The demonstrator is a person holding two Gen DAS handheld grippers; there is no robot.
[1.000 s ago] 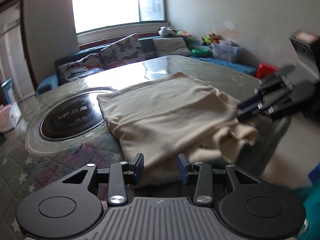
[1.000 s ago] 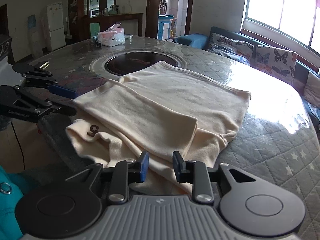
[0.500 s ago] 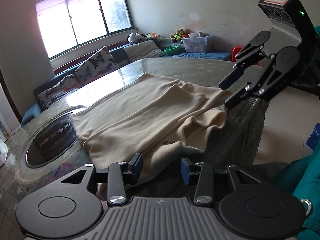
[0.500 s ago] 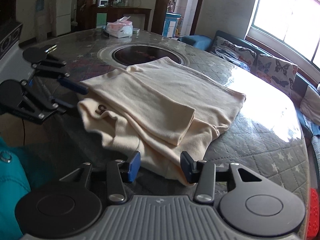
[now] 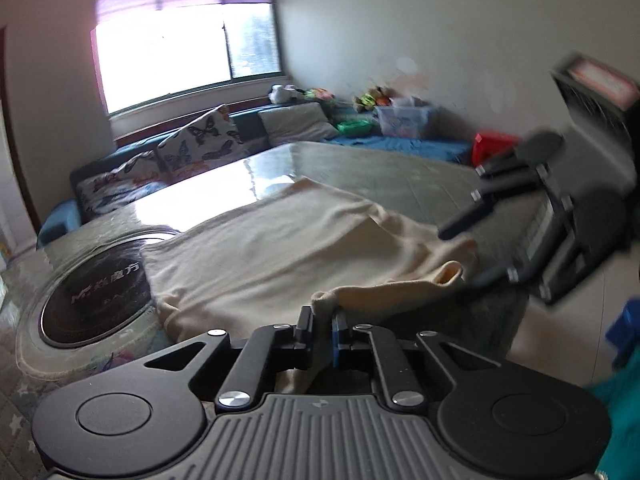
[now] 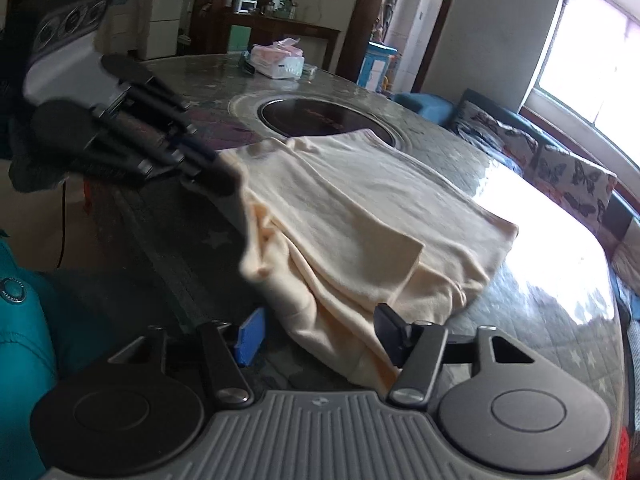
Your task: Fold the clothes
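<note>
One cream garment (image 5: 288, 248), partly folded, spread across middle of frame on round quilted surface (image 5: 400, 168), near edge bunched. Two grippers in play. Left gripper (image 5: 322, 322): fingers nearly closed, pinching fold of garment hem at lower centre. Right gripper (image 6: 320, 330): fingers spread wide, straddling garment's hanging edge, gripping nothing. One dark inset cooktop (image 6: 320, 118) beyond cloth. One tissue pack (image 6: 280, 62) upper centre. One clear toy bin (image 5: 404, 120) against far wall, contents blurred.
</note>
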